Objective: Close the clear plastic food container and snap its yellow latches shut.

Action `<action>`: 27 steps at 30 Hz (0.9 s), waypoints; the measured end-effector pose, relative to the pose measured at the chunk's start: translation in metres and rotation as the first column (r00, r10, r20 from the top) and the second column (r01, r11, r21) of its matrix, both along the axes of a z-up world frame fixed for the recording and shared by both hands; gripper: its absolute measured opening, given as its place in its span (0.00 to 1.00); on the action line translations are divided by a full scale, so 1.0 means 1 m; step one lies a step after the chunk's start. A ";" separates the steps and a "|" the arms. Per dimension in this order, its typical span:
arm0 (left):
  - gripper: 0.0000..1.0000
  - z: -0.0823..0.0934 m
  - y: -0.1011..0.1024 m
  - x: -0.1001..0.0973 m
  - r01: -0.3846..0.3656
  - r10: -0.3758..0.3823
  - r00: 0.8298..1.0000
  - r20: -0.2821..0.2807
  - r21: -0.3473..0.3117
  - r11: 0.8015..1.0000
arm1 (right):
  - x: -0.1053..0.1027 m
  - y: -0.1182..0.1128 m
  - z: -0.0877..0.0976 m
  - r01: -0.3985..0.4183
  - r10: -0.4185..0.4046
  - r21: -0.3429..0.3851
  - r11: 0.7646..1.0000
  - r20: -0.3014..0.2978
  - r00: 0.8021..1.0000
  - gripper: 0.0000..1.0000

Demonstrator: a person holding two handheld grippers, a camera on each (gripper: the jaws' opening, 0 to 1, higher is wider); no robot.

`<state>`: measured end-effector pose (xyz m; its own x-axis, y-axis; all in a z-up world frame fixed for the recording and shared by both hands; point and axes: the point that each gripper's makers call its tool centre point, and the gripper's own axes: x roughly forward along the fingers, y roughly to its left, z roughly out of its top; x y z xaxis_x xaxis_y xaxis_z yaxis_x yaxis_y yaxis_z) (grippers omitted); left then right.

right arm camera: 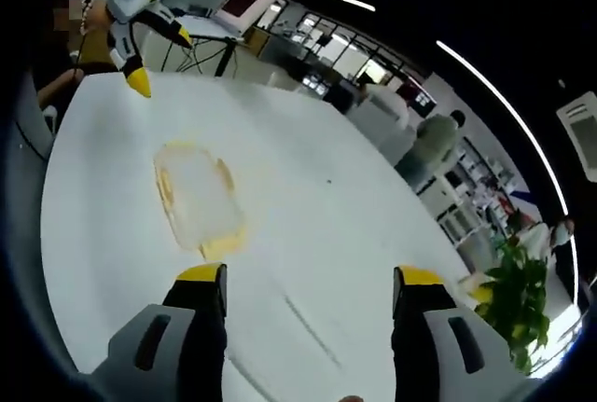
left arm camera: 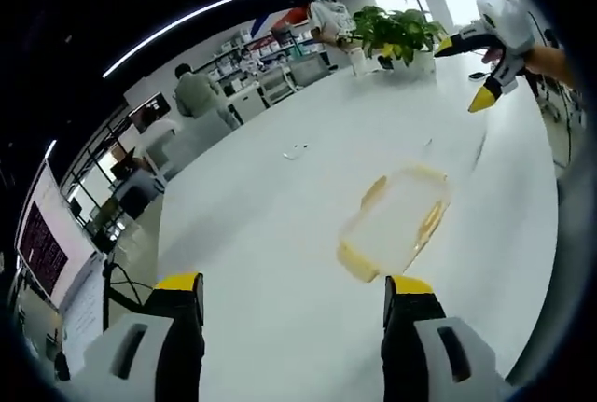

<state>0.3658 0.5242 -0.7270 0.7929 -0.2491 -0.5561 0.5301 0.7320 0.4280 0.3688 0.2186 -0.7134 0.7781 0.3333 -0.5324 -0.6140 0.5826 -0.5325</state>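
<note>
We held the left gripper [left arm camera: 294, 295] and right gripper [right arm camera: 308, 285] agape above the food container [left arm camera: 394, 220], its 2 visible latches unfastened.

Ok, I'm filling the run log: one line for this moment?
container: on white table, untouched | left gripper: open, above table | right gripper: open, above table | latches: not yet pressed

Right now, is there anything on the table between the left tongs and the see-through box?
No. In the left gripper view, bare white table lies between the open left tongs and the clear container.
</note>
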 end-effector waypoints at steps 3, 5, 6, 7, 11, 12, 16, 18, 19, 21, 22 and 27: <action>0.74 -0.005 -0.006 0.005 0.027 -0.027 1.000 -0.009 0.021 0.999 | 0.008 0.007 -0.006 -0.027 0.027 -0.031 0.999 -0.001 1.000 0.70; 0.74 -0.009 -0.010 0.009 0.055 -0.055 0.998 -0.015 0.044 0.998 | 0.012 0.011 -0.011 -0.044 0.044 -0.057 0.997 -0.001 0.999 0.71; 0.74 -0.011 -0.011 0.010 0.061 -0.060 0.998 -0.018 0.052 0.997 | 0.014 0.013 -0.013 -0.051 0.050 -0.062 0.997 -0.009 0.999 0.70; 0.74 -0.013 -0.013 0.012 0.074 -0.072 0.997 -0.024 0.061 0.995 | 0.015 0.015 -0.015 -0.058 0.057 -0.064 0.996 -0.012 0.998 0.70; 0.73 -0.021 -0.019 0.018 0.111 -0.109 0.993 -0.038 0.079 0.991 | 0.022 0.023 -0.023 -0.086 0.084 -0.077 0.993 -0.027 0.996 0.71; 0.73 -0.024 -0.020 0.020 0.117 -0.114 0.993 -0.044 0.089 0.989 | 0.024 0.025 -0.026 -0.093 0.090 -0.085 0.992 -0.035 0.995 0.71; 0.73 -0.035 -0.023 0.027 0.156 -0.150 0.987 -0.066 0.115 0.981 | 0.030 0.033 -0.036 -0.125 0.120 -0.103 0.987 -0.060 0.991 0.71; 0.71 -0.047 -0.024 0.028 0.172 -0.160 0.982 -0.096 0.133 0.976 | 0.031 0.036 -0.041 -0.142 0.134 -0.110 0.984 -0.074 0.988 0.70; 0.71 -0.051 -0.025 0.029 0.177 -0.163 0.981 -0.103 0.142 0.974 | 0.031 0.037 -0.043 -0.144 0.136 -0.110 0.983 -0.080 0.987 0.70; 0.71 -0.057 -0.028 0.030 0.199 -0.181 0.977 -0.114 0.165 0.966 | 0.031 0.039 -0.045 -0.152 0.142 -0.113 0.982 -0.091 0.986 0.70; 0.71 -0.060 -0.030 0.031 0.212 -0.194 0.974 -0.116 0.177 0.961 | 0.032 0.041 -0.047 -0.158 0.147 -0.117 0.981 -0.094 0.985 0.70; 0.70 -0.070 -0.034 0.032 0.260 -0.234 0.961 -0.147 0.194 0.946 | 0.031 0.048 -0.056 -0.185 0.170 -0.126 0.975 -0.123 0.978 0.71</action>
